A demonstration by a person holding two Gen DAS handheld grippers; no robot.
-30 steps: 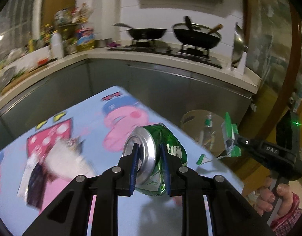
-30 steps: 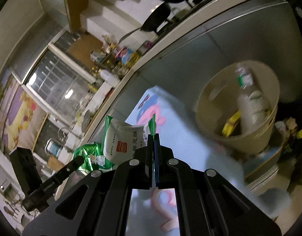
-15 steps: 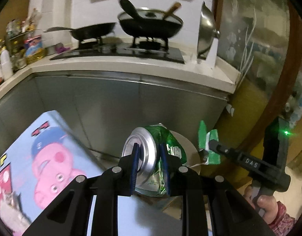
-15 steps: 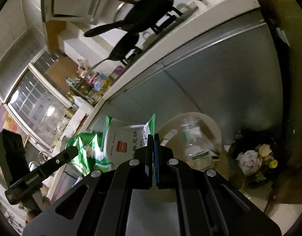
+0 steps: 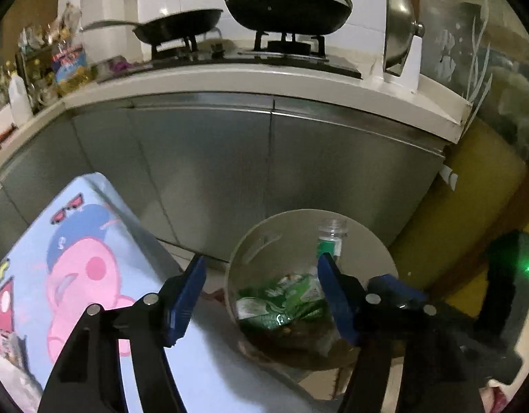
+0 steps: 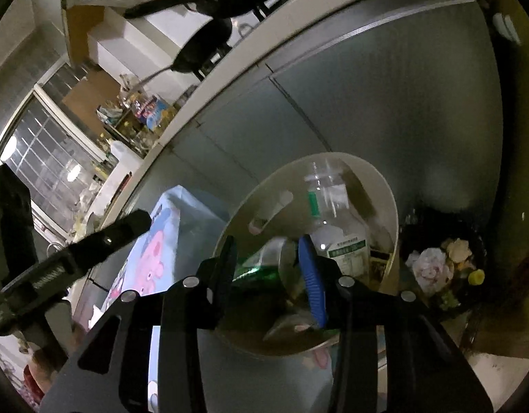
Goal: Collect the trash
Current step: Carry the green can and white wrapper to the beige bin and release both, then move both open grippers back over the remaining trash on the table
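A round beige trash bin (image 5: 378, 244) stands on the floor by the steel cabinets. The crushed green can (image 5: 271, 318) and a green and white snack wrapper (image 5: 295, 290) lie inside it beside a clear plastic bottle (image 5: 329, 237). My left gripper (image 5: 261, 299) is open and empty above the bin. My right gripper (image 6: 269, 275) is open and empty over the same bin (image 6: 388, 192), where the bottle (image 6: 336, 230) and green trash (image 6: 261, 272) show.
A table with a blue cartoon-pig cloth (image 5: 78, 275) is at the left, with some wrappers (image 5: 6, 344) at its near left edge. Steel cabinet fronts (image 5: 264, 158) and a counter with pans (image 5: 285, 3) are behind. A dark pot of flowers (image 6: 440, 265) sits right of the bin.
Both grippers opened over the bin. The green can left the left gripper and the snack wrapper left the right gripper; both now lie in the bin.
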